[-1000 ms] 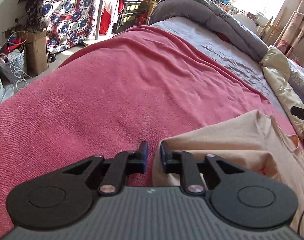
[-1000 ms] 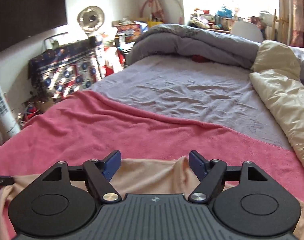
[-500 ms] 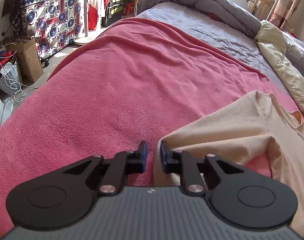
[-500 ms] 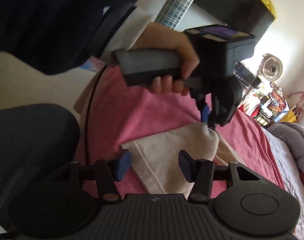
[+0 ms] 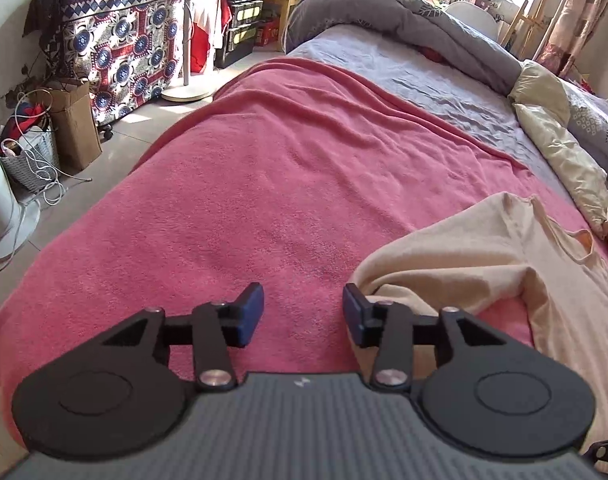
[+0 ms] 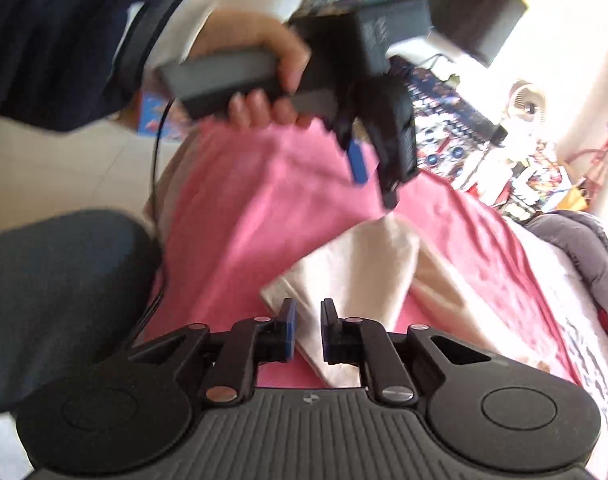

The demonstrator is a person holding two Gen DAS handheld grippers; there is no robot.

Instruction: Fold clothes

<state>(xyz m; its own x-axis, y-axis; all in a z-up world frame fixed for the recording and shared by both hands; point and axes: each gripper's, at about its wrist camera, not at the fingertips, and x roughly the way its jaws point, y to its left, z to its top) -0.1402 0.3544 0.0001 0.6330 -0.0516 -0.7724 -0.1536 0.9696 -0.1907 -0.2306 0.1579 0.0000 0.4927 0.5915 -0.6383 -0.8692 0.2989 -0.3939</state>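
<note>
A cream garment lies on the pink blanket, part folded over itself. My left gripper is open just left of the fold's edge, over bare blanket, with nothing between its fingers. In the right wrist view a hand holds that left gripper, blurred, above the garment. My right gripper is low at the garment's near edge, its jaws almost together with cream fabric between them.
Grey sheet, grey duvet and cream pillows fill the far bed. Left of the bed stand a patterned cabinet, a brown paper bag and a basket with cables. A dark-clothed knee is at the bed's near side.
My left gripper has opened and let go of the garment's fold, which now rests on the blanket. My right gripper swung toward the near edge and closed on the fabric.
</note>
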